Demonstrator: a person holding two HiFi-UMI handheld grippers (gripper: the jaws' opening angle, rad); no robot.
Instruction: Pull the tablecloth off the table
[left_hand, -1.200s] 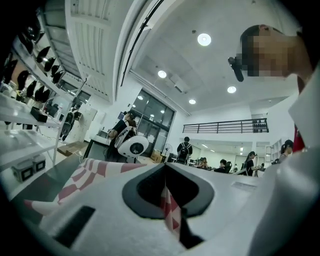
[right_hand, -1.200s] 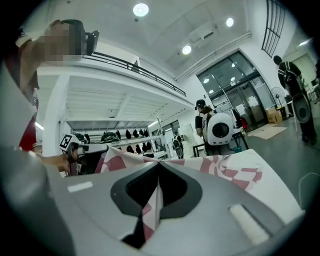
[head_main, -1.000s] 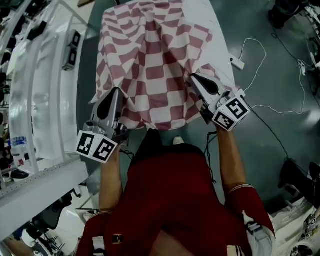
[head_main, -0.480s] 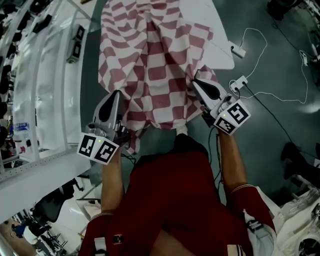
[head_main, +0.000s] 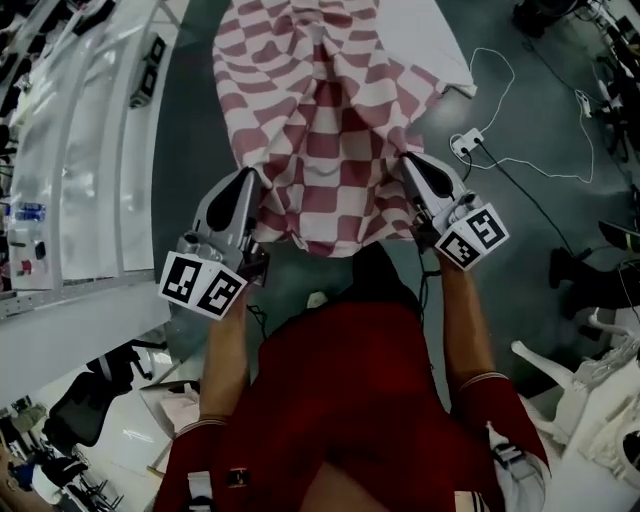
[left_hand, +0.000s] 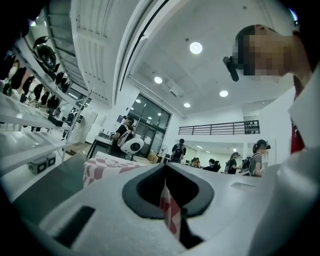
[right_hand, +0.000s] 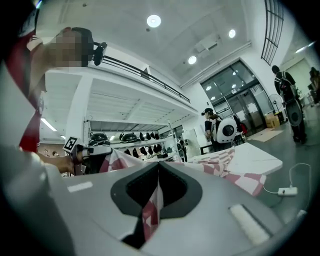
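The red-and-white checked tablecloth (head_main: 325, 120) hangs stretched between the white table (head_main: 430, 45) at the top of the head view and my two grippers. My left gripper (head_main: 252, 180) is shut on the cloth's near left corner. My right gripper (head_main: 408, 165) is shut on the near right corner. In the left gripper view a strip of the tablecloth (left_hand: 169, 212) sits pinched between the closed jaws of the left gripper (left_hand: 165, 167). The right gripper view shows the same: the tablecloth (right_hand: 150, 215) clamped in the right gripper (right_hand: 159, 165), with more checked fabric trailing to the table (right_hand: 250, 157).
White shelving (head_main: 90, 150) runs along the left of the head view. A white cable with a power block (head_main: 465, 142) lies on the grey-green floor right of the table. A white chair (head_main: 580, 370) stands at the lower right. Several people stand in the background (left_hand: 180, 150).
Both grippers have pulled the cloth back toward the person. More of the cloth hangs off the table's near edge, and the table has slid toward the top of the view.
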